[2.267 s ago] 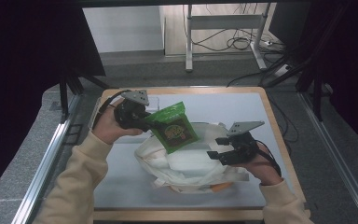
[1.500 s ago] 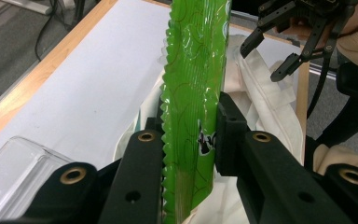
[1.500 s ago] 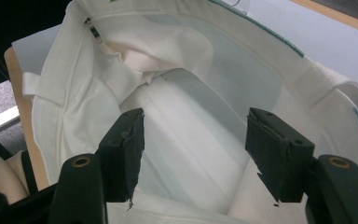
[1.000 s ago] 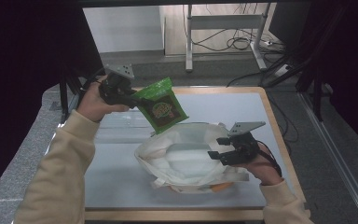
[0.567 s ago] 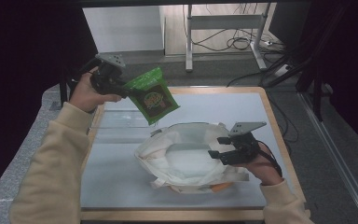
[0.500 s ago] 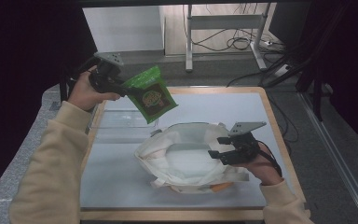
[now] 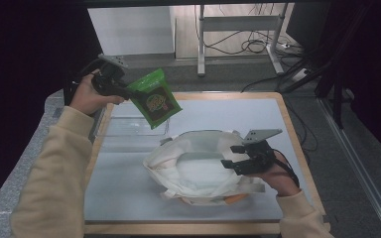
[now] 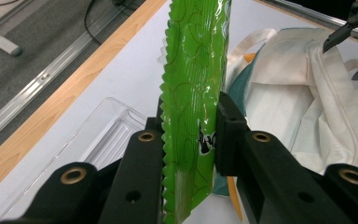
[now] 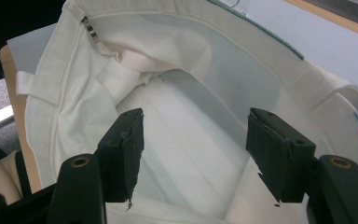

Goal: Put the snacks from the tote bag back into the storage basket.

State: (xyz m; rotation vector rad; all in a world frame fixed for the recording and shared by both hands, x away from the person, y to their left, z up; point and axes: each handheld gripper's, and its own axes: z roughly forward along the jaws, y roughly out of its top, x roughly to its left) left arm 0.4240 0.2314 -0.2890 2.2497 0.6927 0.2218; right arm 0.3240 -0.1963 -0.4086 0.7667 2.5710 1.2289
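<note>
Gleaming green snack packet [image 7: 155, 97], serrated edge, dark label.

We see a shiny green snack packet [image 7: 155, 97] with a zigzag edge and a dark round picture on its front. It is up in the air, tilted, over the far left part of the bench [image 7: 228, 106]. It is pinched near one edge by the left tongs [image 8: 189, 135]. A soft white cloth bag [image 7: 198, 168] lies crumpled in the middle of the bench. Its mouth is wide open, and the right tongs [image 9: 193, 149] sit at its rim, spread apart.
</note>
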